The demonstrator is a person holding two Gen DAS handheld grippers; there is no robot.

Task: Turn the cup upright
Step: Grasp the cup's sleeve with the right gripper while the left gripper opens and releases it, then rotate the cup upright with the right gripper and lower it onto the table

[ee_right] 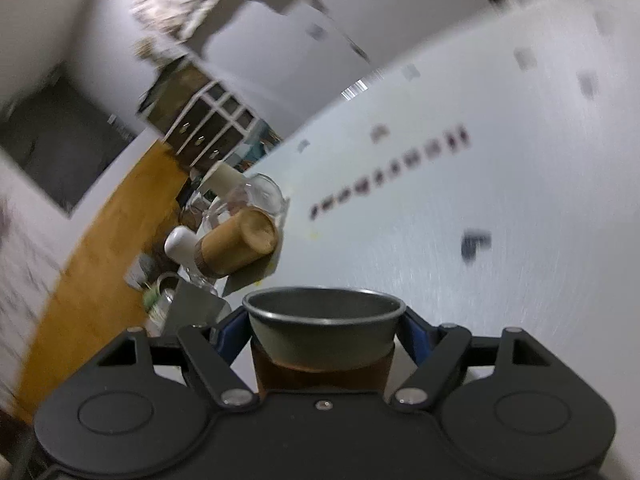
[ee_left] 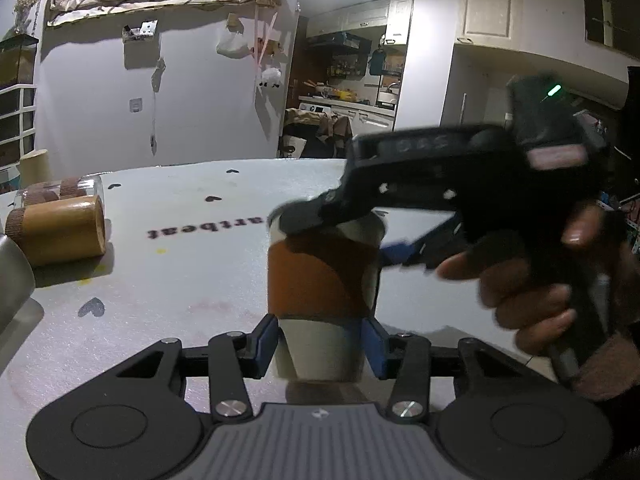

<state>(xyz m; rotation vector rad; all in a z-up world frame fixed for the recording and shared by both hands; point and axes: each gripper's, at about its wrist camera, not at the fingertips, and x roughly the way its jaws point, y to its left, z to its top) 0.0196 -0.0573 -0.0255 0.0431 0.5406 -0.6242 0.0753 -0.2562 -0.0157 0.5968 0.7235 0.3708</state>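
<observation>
A cup (ee_left: 320,280) with a brown sleeve and pale body stands rim-up on the white table. My left gripper (ee_left: 320,346) has its blue pads on either side of the cup's lower part, close to it or touching. My right gripper (ee_left: 340,228), held in a hand, comes in from the right and grips the cup near its rim. In the right wrist view the cup's grey open mouth (ee_right: 324,320) sits between my right gripper's (ee_right: 324,336) blue pads, which press on its sides. That view is tilted and blurred.
A wooden cylinder (ee_left: 60,230) lies on its side at the table's left, next to a glass jar (ee_left: 72,188) and a metal object (ee_left: 12,276). They also show in the right wrist view (ee_right: 236,244). The tablecloth (ee_left: 180,280) has black hearts and printed letters.
</observation>
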